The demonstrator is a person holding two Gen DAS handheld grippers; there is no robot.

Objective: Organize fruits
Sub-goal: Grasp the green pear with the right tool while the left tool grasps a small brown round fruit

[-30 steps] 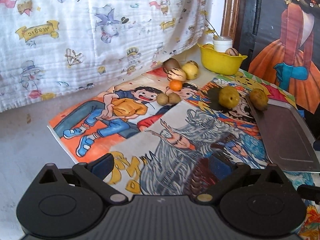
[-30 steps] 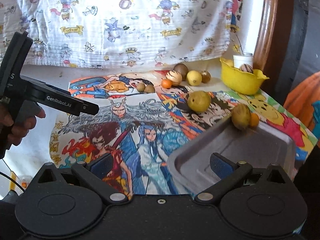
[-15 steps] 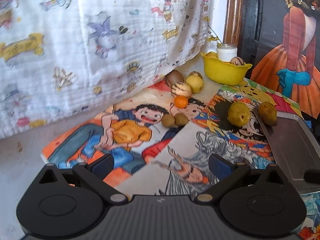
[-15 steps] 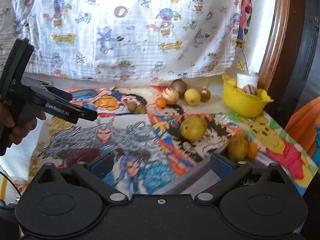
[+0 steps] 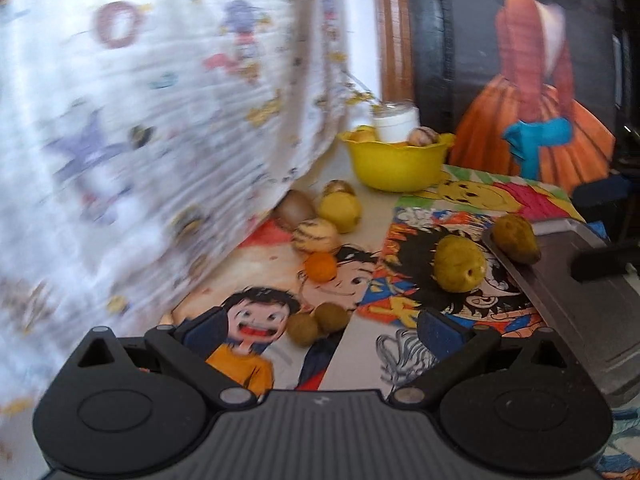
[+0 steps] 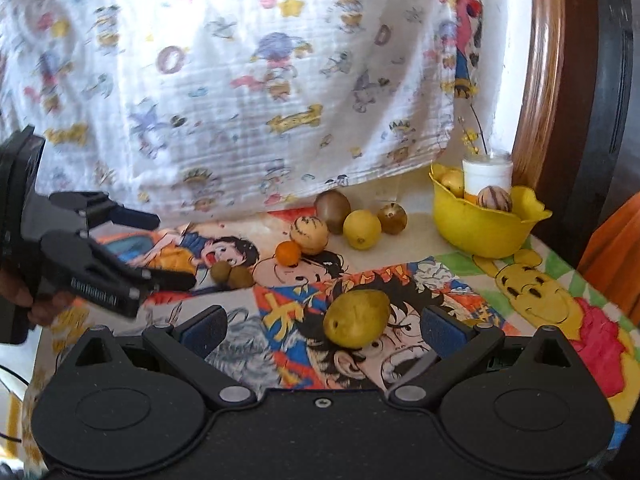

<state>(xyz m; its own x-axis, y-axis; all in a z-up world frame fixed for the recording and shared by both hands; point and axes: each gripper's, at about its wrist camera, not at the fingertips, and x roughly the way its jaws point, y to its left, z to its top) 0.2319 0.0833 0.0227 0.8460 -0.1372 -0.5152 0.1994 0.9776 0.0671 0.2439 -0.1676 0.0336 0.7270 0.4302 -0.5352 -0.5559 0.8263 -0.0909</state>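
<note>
Fruits lie on a cartoon-print mat. My left gripper (image 5: 320, 330) is open and empty, with two small brown fruits (image 5: 318, 322) between its fingertips. Beyond them lie a small orange (image 5: 321, 266), a striped fruit (image 5: 315, 236), a lemon (image 5: 340, 212) and a brown kiwi-like fruit (image 5: 294, 208). A yellow-green pear (image 5: 460, 268) lies right of centre. A brownish fruit (image 5: 515, 238) rests on the grey tray's (image 5: 592, 320) far edge. My right gripper (image 6: 324, 330) is open and empty, with the pear (image 6: 356, 318) between its fingertips. The left gripper (image 6: 100, 272) also shows in the right wrist view.
A yellow bowl (image 5: 396, 162) at the back holds a white jar (image 5: 398, 126) and fruit; it also shows in the right wrist view (image 6: 486, 226). A printed white cloth (image 6: 240, 80) hangs behind the mat. A wooden frame (image 6: 540, 80) stands at the right.
Both grippers have moved forward toward the fruits. The two small brown fruits now sit between the left fingertips, and the pear between the right ones. The tray has left the right view.
</note>
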